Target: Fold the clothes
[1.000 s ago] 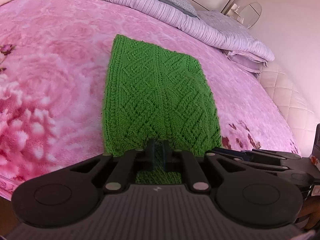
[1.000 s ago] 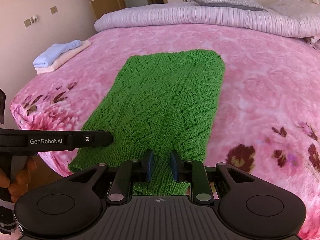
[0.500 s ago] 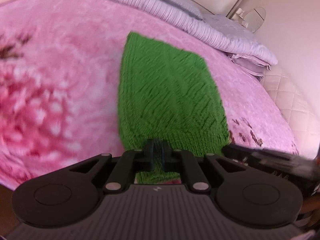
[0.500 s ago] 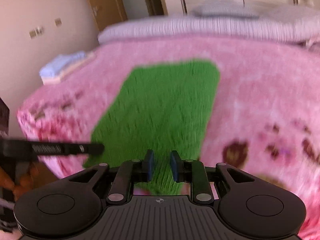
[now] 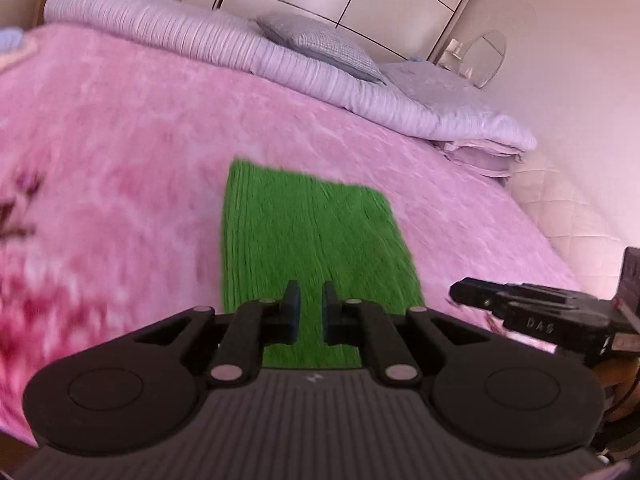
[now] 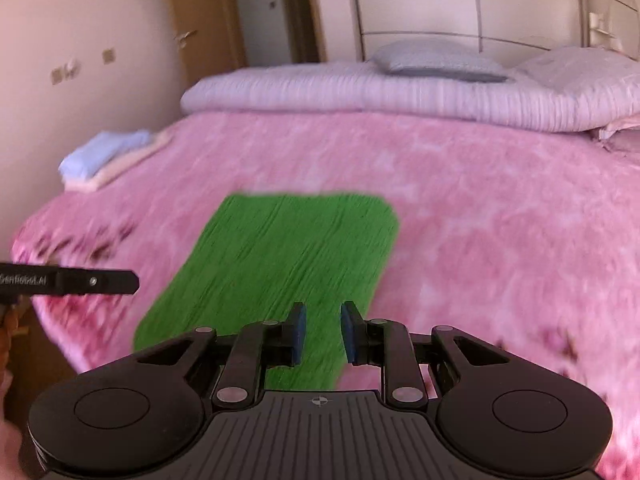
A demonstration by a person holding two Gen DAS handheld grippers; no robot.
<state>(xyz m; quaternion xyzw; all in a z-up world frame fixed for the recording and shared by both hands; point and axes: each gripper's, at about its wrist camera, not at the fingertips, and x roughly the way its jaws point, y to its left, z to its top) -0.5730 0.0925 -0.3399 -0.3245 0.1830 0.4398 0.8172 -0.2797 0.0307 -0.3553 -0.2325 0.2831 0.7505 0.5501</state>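
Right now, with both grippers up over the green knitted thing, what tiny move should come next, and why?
Probably lower both grippers onto the near edge of the green knitted garment. The left gripper and right gripper both show a gap with green cloth seen through it, not clearly pinched. The garment lies flat as a long strip on the pink blanket, so one more fold, near end to far end, looks due.

One green knit (image 5: 312, 240) lies ahead of the jaws. Two folded cloths (image 6: 108, 154) are stacked far left of the right jaws, two pillows (image 6: 436, 60) beyond.
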